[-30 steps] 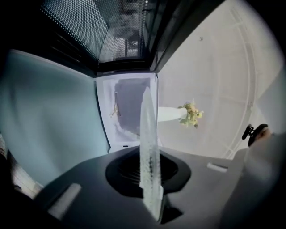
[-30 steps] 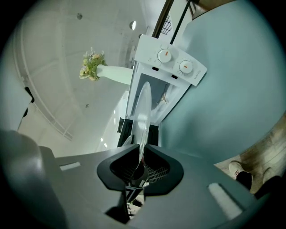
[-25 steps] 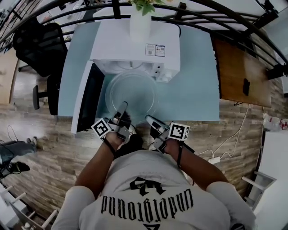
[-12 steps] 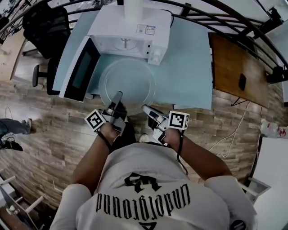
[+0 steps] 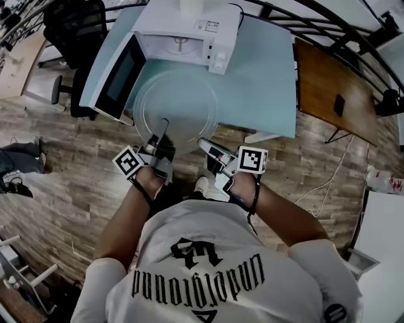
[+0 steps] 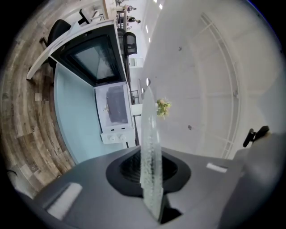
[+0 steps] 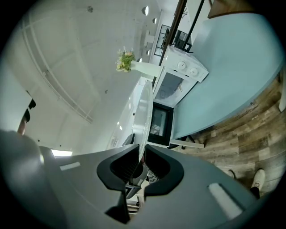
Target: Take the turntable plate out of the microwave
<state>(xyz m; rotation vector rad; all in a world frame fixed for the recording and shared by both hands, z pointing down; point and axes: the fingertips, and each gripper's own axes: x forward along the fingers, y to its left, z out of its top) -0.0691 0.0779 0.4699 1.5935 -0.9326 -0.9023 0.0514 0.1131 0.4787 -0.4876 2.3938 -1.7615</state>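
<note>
The round clear glass turntable plate [image 5: 178, 101] hangs level in front of the white microwave [image 5: 189, 28], out over the table's front edge. The microwave's door [image 5: 120, 76] stands open to the left, and a small hub shows in its bare cavity. My left gripper [image 5: 163, 130] is shut on the plate's near rim. My right gripper [image 5: 204, 145] is shut on the near rim further right. In the left gripper view the plate [image 6: 150, 147] runs edge-on between the jaws of the left gripper [image 6: 150, 170]. The right gripper view shows the plate [image 7: 144, 116] pinched in the right gripper [image 7: 139, 163].
The microwave stands on a light blue table [image 5: 265, 76] with a white vase [image 5: 189, 6] on top. A brown wooden desk [image 5: 334, 88] is at the right, a black office chair [image 5: 69, 25] at the upper left. Wood floor lies below, with the person's shoe [image 5: 201, 184].
Both grippers have drawn the plate out of the microwave toward the person and lifted it slightly. It now sits past the table's front edge.
</note>
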